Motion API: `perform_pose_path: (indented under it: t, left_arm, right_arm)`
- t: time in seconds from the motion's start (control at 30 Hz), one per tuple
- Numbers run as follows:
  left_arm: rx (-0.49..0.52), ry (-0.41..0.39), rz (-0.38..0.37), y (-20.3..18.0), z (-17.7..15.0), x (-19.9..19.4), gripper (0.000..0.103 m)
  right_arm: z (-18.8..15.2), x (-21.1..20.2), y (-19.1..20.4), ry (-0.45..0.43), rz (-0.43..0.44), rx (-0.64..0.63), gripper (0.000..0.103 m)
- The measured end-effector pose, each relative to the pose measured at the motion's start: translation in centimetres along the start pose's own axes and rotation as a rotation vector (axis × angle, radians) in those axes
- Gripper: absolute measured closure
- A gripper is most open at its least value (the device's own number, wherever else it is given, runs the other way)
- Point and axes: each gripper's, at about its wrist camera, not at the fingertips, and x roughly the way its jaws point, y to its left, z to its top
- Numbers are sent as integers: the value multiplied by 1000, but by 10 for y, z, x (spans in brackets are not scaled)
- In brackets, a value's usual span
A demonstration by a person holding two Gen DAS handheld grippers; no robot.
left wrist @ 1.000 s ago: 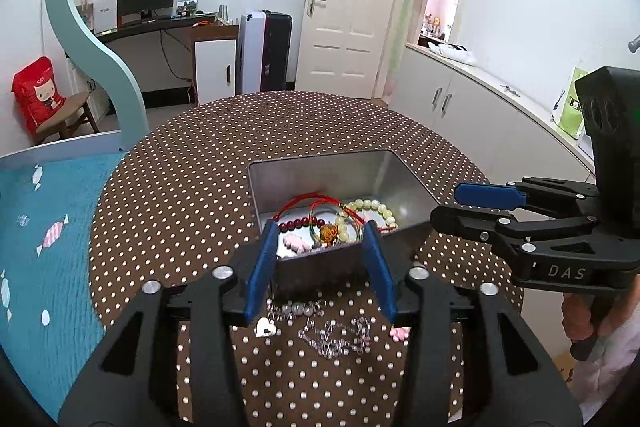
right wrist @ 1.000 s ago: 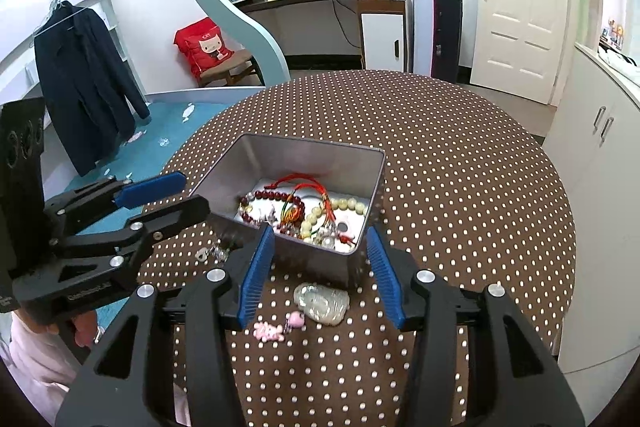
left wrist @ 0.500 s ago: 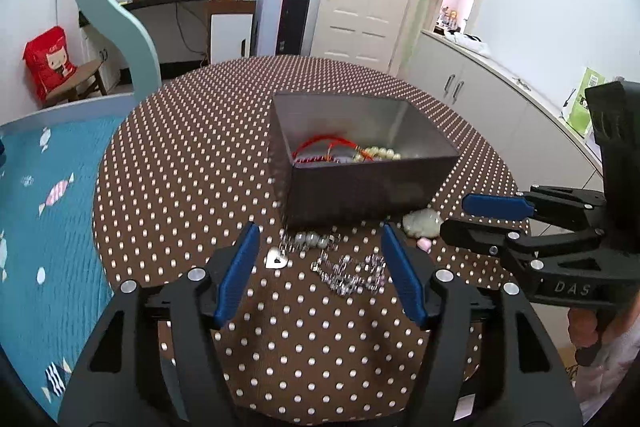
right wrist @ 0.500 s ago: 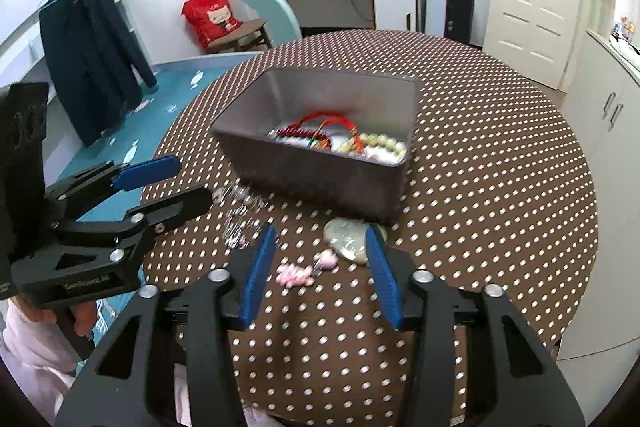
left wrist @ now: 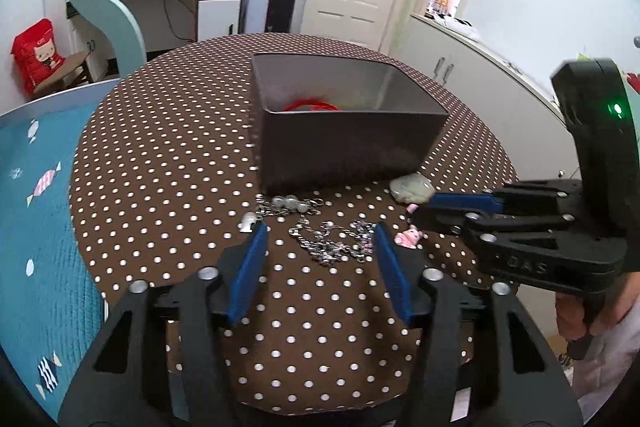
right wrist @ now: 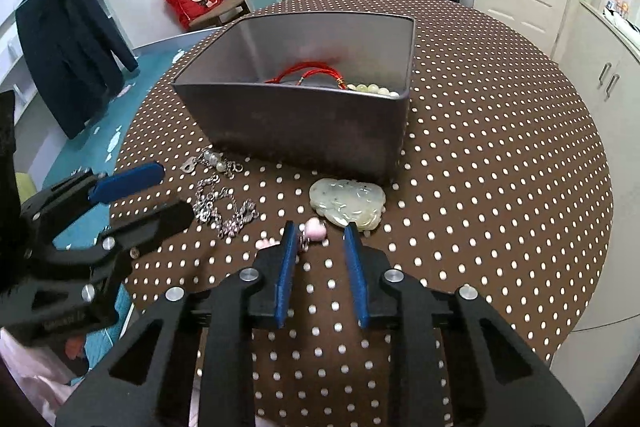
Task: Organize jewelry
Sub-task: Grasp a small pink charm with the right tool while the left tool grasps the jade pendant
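Note:
A grey metal box [left wrist: 348,139] [right wrist: 304,123] on the dotted brown table holds red cord and bead bracelets. In front of it lie a pearl piece [left wrist: 288,205] [right wrist: 216,161], a silver chain [left wrist: 332,241] [right wrist: 224,209], a pale jade pendant [left wrist: 412,187] [right wrist: 348,203] and a pink heart charm [right wrist: 316,228] [left wrist: 408,238]. My left gripper [left wrist: 320,231] [right wrist: 172,191] hangs low over the chain, jaws closing, the chain between the tips and untouched. My right gripper [right wrist: 320,229] [left wrist: 424,211] is closing around the pink charm, which sits by its left finger.
The round table [right wrist: 500,155] ends close to the right. A teal bed [left wrist: 36,227] lies to the left. White cabinets [left wrist: 460,67], a door and a desk stand behind. A person's hand [left wrist: 576,319] holds the right gripper.
Both grippers have sunk toward the table and now look at the box's near wall from low down. The right jaws have narrowed; the left widened, then narrowed.

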Motion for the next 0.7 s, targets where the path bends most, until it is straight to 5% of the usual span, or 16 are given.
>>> perform_pose_path:
  t: [0.3, 0.7]
  left_arm:
    - [28, -7, -31, -16, 14, 9, 55]
    - [79, 20, -76, -43, 25, 32, 50]
  right_arm:
    - [-2, 3, 11, -11, -23, -91, 92]
    - [-13, -26, -33, -54, -17, 32, 96]
